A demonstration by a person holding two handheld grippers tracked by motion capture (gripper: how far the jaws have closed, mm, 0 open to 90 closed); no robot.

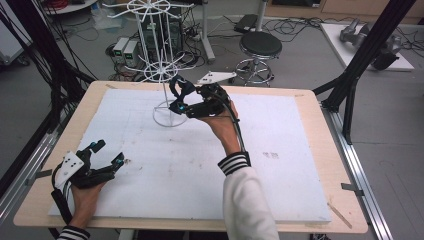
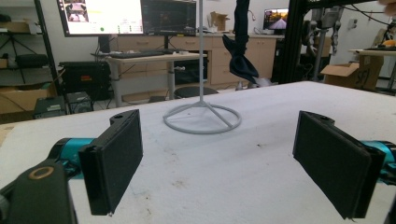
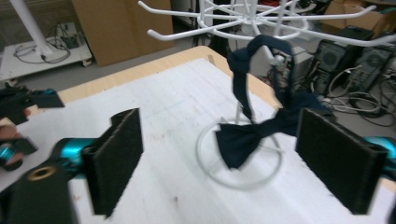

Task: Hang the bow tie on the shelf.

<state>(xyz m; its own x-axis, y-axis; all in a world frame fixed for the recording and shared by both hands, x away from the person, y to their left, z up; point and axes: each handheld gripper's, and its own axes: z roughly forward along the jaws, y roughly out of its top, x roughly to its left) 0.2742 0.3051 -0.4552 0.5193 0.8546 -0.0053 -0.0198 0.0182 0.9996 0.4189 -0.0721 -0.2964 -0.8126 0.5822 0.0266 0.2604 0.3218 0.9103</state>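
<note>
Dark navy fabric bow tie [image 3: 243, 135] w/ its strap looped over a lower arm of the white wire rotating display stand [image 3: 247, 18], bow dangling above the stand's ring base. Right gripper [image 1: 181, 102] just beside it, jaws apart, nothing between them. Left gripper [image 1: 109, 155] well apart, low near front-left of the white foam-covered surface [image 1: 280, 165], jaws apart too, empty.

Even bright room light, soft faint shadows on white board [image 1: 280, 150]. Bow tie [image 3: 243, 137] and rack [image 3: 252, 18] a bit blurry. Left gripper view dimmer; monitors [image 2: 126, 16] glow.
</note>
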